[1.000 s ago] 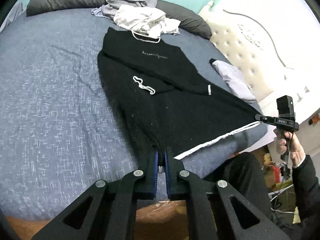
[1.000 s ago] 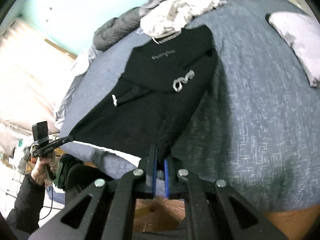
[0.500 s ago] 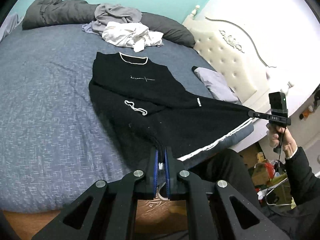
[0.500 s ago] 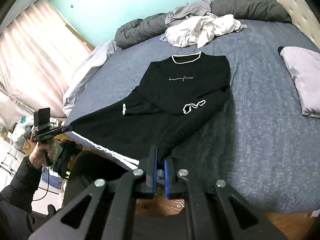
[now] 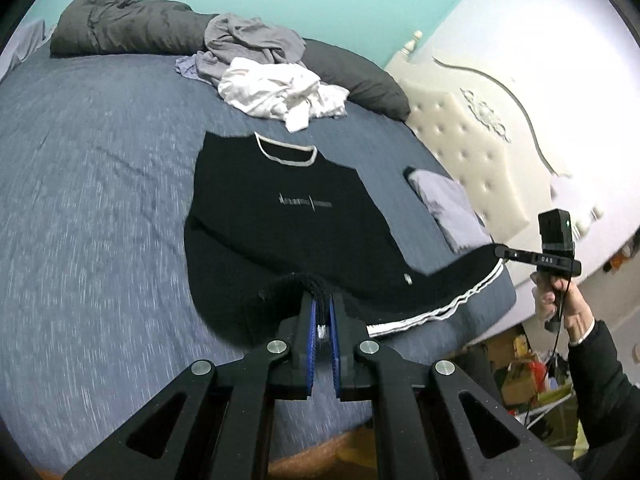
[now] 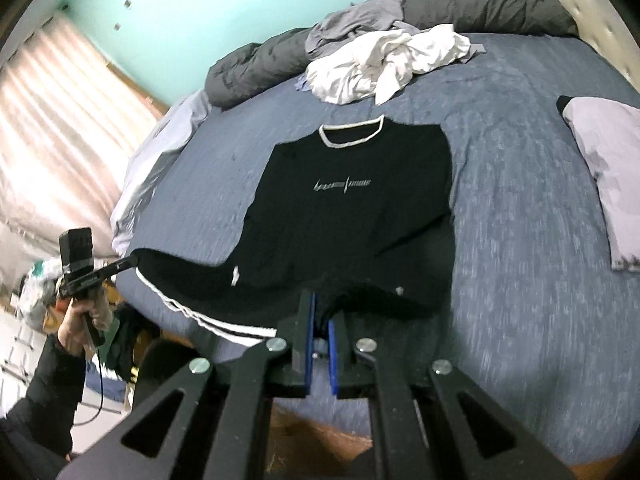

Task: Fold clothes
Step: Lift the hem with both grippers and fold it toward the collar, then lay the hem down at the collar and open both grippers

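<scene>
one black sweater [image 5: 288, 216] spread on the blue bed [image 5: 92, 208], white-trimmed collar toward a white clothes heap [image 5: 280, 94] and grey garment [image 5: 252, 44] beyond. chest print too blurred to read; "das" legible on the right gripper [image 5: 505, 251] seen from the left. left gripper [image 5: 322, 312] clamped on the hem corner, right gripper pinching the other corner, hem raised off the bed. one lilac folded piece [image 6: 608, 168] beside the sweater, near a tufted headboard [image 5: 460, 152].
</scene>
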A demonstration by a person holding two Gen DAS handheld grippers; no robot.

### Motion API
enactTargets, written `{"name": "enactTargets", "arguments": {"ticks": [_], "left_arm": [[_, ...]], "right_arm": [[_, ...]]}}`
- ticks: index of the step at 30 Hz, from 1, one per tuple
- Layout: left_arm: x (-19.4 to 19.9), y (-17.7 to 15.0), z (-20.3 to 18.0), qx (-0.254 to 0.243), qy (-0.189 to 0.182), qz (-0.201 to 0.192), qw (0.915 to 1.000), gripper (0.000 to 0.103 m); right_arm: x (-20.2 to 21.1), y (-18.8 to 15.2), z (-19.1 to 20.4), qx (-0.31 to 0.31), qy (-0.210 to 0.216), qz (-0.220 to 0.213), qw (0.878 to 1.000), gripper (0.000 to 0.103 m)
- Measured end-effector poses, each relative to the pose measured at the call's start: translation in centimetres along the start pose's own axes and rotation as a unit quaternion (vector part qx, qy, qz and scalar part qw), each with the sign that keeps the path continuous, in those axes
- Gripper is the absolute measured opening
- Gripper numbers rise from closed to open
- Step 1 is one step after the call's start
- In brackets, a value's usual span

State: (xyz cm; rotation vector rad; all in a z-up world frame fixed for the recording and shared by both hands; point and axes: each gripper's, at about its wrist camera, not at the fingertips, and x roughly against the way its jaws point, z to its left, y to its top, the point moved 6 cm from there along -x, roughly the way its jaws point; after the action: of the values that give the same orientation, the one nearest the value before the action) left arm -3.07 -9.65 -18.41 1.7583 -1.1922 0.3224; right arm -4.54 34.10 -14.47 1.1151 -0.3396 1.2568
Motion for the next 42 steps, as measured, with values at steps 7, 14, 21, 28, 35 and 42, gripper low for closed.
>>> {"name": "enactTargets", "arguments": {"ticks": [7,14,21,28,35,42], "left_arm": [[-4.3,6.8,3.5,0.03,0.005,-0.006,0.9995,0.007],[-9.9,12.8,8.1,0.067,0.004,-0.011,0.9977,0.006],[-15.3,18.2,12.1,0.086,0.013,-0.004,0.9962,0.006],[-20.6,21.7,15.8,0.087,0.038,0.009,0.9954,0.006],[-25.9,22.7,19.8,0.104,0.063,0.023,0.9923,0.007],[-25.5,22.6,20.7,0.104,0.094,-0.003,0.9902,0.034]], "right_arm": [[-4.0,7.5,-3.4,-0.028,-0.011,-0.005,1.0,0.005],[-9.0,14.4,-7.0,-0.055,-0.02,0.0,0.998,0.005],[-13.8,20.7,-10.3,-0.073,-0.033,-0.003,0.997,0.005],[-18.7,24.9,-13.9,-0.08,-0.059,0.001,0.995,0.005],[-23.8,26.6,-17.6,-0.1,-0.07,-0.012,0.992,0.005],[-27.0,25.8,-20.1,-0.12,-0.09,-0.037,0.988,0.01]]}}
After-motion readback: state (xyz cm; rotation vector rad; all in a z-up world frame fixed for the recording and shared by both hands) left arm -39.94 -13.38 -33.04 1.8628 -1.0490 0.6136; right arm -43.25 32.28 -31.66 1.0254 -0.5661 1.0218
